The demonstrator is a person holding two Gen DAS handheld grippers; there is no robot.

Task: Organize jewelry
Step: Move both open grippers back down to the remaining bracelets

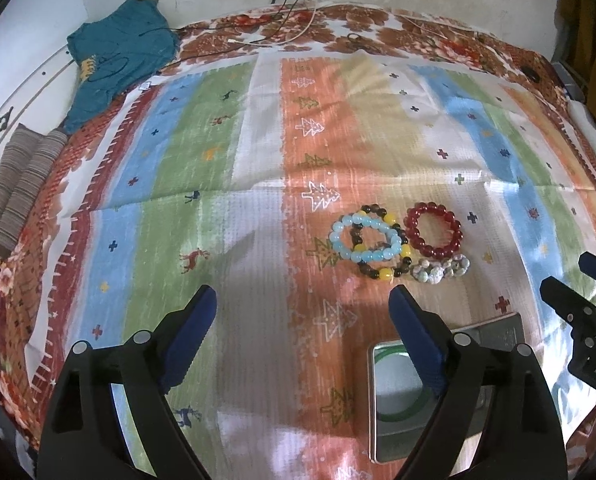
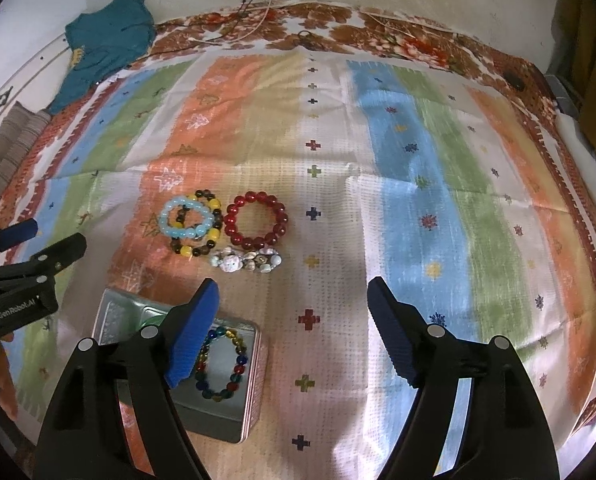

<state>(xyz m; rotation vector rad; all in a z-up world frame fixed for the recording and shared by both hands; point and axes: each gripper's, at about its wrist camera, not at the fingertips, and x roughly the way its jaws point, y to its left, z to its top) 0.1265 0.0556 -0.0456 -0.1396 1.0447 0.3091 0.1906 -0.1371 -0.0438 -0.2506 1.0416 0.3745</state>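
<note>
Several bead bracelets lie on the striped cloth: a light blue one (image 1: 364, 238) (image 2: 185, 217) over a yellow-and-brown one (image 1: 394, 268) (image 2: 209, 240), a red one (image 1: 434, 229) (image 2: 255, 219), and a white shell one (image 1: 442, 269) (image 2: 246, 262). An open metal tin (image 1: 378, 408) (image 2: 221, 424) holds a multicolour bead bracelet (image 2: 221, 364) and a green bangle (image 1: 398, 414). My left gripper (image 1: 302, 300) is open and empty, near side of the bracelets. My right gripper (image 2: 293, 292) is open and empty, just right of the tin.
A teal garment (image 1: 117, 56) and a folded striped cloth (image 1: 17, 188) lie at the far left. Cables (image 1: 289, 20) run along the back edge by the wall. A white object (image 2: 586, 164) lies at the right edge of the bed.
</note>
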